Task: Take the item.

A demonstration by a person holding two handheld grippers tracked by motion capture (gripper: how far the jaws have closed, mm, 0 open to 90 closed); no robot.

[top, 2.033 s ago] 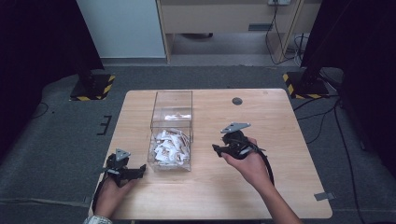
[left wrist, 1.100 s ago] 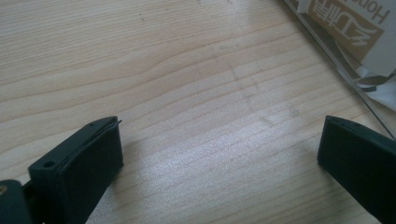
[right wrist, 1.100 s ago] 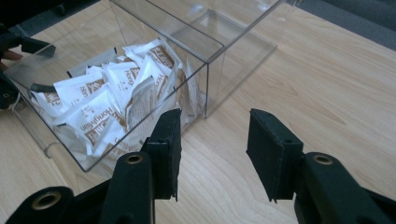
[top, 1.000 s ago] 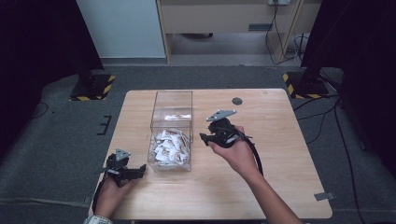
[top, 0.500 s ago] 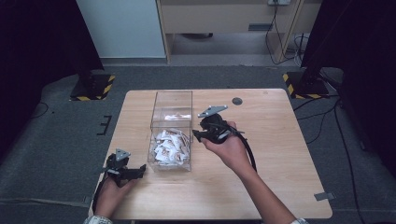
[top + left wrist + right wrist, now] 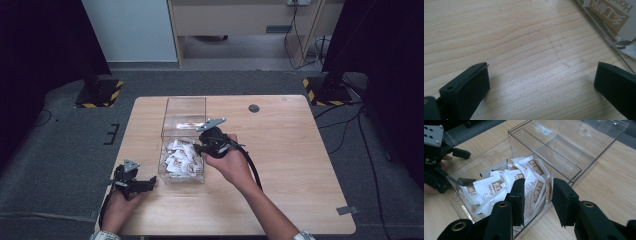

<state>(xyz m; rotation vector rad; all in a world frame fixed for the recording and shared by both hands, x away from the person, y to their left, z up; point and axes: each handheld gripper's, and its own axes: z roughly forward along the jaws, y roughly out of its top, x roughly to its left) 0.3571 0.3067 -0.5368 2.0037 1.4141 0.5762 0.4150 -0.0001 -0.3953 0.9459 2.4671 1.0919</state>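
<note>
Standing on the wooden worktop (image 6: 300,165) in the high view: a clear plastic box (image 6: 184,140), open-topped, its near half heaped with white sachets (image 6: 180,159), its far half bare. Right tool (image 6: 200,148) held at the box's right wall, grey plate uppermost; jaw gap cannot be told from here. Left tool (image 6: 150,182) rests low at the worktop's near-left corner, beside the box, jaws pointing toward it. Left gripper view: left tool (image 6: 541,82) with jaws spread wide over bare wood grain, nothing between them; the box's lower edge (image 6: 604,30) and a printed sachet (image 6: 609,12) cross the upper right corner. Right gripper view: right tool (image 6: 537,195) with jaws partly apart, empty, poised over the box's rim (image 6: 544,147) above the sachets (image 6: 524,180), whose brown printing is legible only here; the other tool (image 6: 436,157) shows beyond the box.
</note>
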